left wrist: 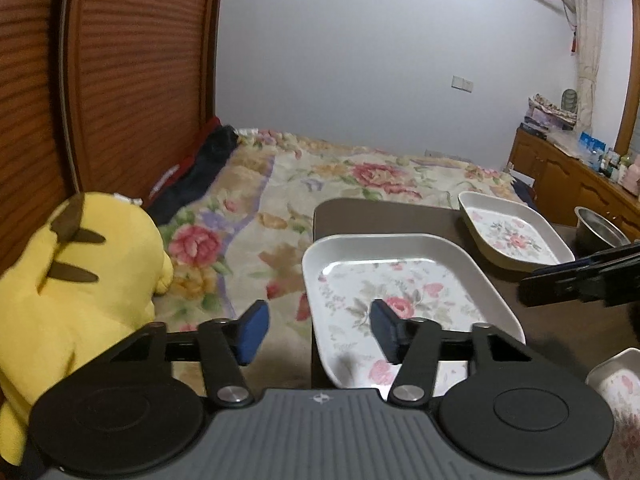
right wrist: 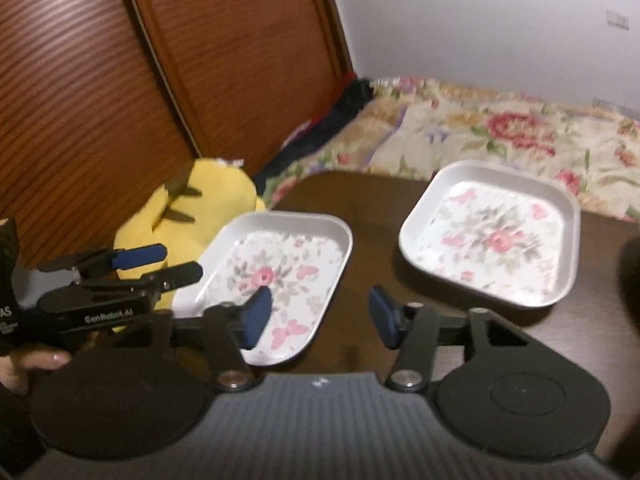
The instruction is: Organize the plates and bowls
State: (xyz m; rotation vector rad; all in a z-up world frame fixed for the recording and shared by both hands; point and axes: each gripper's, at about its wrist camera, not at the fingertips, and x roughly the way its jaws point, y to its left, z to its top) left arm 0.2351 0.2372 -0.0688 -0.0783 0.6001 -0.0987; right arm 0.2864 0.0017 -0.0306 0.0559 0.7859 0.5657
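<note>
A large white rectangular plate (left wrist: 400,280) (right wrist: 280,264) with a rose pattern lies on the near left of the dark table (left wrist: 380,216) (right wrist: 372,220). My left gripper (left wrist: 319,332) (right wrist: 180,262) straddles its left rim, one blue pad over the plate and one beyond the table's edge, with neither pad pressing. My right gripper (right wrist: 320,316) (left wrist: 568,280) straddles the plate's right rim in the same way, open. Farther back sits a deeper square floral dish (left wrist: 512,236) (right wrist: 496,240). A metal bowl (left wrist: 596,232) stands at the far right, and a small floral dish (left wrist: 616,384) is at the near right.
A yellow plush toy (left wrist: 80,272) (right wrist: 192,208) rests left of the table against a louvred wooden wardrobe (left wrist: 120,80). A bed with a floral blanket (left wrist: 340,176) lies behind the table. A cluttered wooden cabinet (left wrist: 560,176) stands at the right. A hand (right wrist: 40,360) holds the left gripper.
</note>
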